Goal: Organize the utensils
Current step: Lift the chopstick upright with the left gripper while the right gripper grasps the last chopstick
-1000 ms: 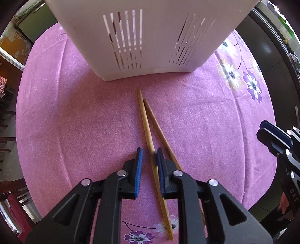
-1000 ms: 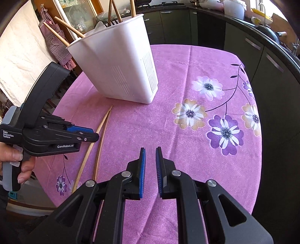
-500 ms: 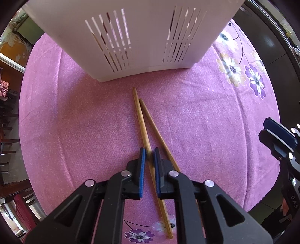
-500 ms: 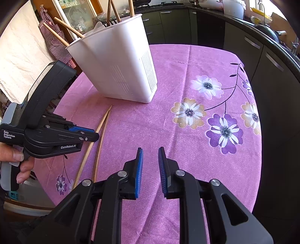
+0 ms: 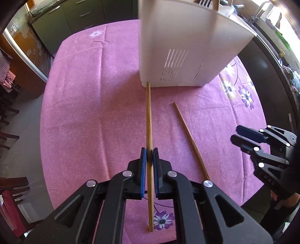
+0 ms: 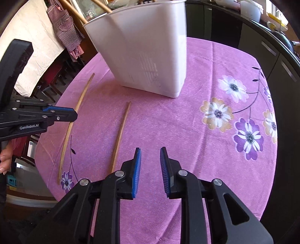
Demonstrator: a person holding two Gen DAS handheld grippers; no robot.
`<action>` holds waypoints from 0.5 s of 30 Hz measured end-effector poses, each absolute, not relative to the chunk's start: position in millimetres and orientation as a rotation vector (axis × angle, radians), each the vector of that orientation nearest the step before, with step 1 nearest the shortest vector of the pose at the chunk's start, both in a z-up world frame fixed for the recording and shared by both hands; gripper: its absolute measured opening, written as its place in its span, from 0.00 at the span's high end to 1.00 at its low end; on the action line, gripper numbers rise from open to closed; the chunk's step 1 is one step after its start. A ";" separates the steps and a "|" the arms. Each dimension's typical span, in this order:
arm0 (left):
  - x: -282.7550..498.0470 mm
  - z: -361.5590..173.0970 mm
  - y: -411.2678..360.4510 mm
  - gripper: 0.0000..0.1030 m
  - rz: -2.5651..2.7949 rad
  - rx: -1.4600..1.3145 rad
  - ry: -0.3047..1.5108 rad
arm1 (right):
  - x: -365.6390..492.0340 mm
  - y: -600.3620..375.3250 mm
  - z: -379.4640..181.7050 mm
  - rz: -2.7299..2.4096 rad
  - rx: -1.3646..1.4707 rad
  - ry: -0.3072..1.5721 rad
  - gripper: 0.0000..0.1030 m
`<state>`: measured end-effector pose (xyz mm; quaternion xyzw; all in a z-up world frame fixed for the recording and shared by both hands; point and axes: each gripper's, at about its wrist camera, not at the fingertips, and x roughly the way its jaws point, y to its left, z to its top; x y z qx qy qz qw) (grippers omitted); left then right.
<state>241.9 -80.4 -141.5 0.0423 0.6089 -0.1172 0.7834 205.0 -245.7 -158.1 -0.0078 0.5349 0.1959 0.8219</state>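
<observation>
Chopstick now lifted, left tool.

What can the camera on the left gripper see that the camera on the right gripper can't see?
Only the left wrist view shows the left gripper pinching the held chopstick between its blue pads, seen from right behind.

Only the right wrist view shows the right gripper with its jaws open and holding nothing, plus more chopsticks sticking out of the top of the white bin.

Both show the white bin, the purple flowered tablecloth, the held chopstick, and the other chopstick lying on the cloth.
</observation>
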 end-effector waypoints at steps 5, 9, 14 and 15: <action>231.6 -118.0 -60.7 0.93 -0.269 0.073 1.250 | 219.4 -207.6 -167.1 0.455 -0.067 1.199 0.79; 221.4 -108.9 -46.6 0.93 -0.278 0.061 1.218 | 227.6 -182.4 -173.0 0.450 -0.123 1.228 0.79; 213.9 -99.3 -28.2 0.93 -0.291 0.052 1.194 | 237.3 -161.1 -182.3 0.414 -0.188 1.259 0.79; 212.5 -98.6 -28.7 0.93 -0.294 0.050 1.193 | 238.6 -157.4 -183.9 0.405 -0.202 1.264 0.79</action>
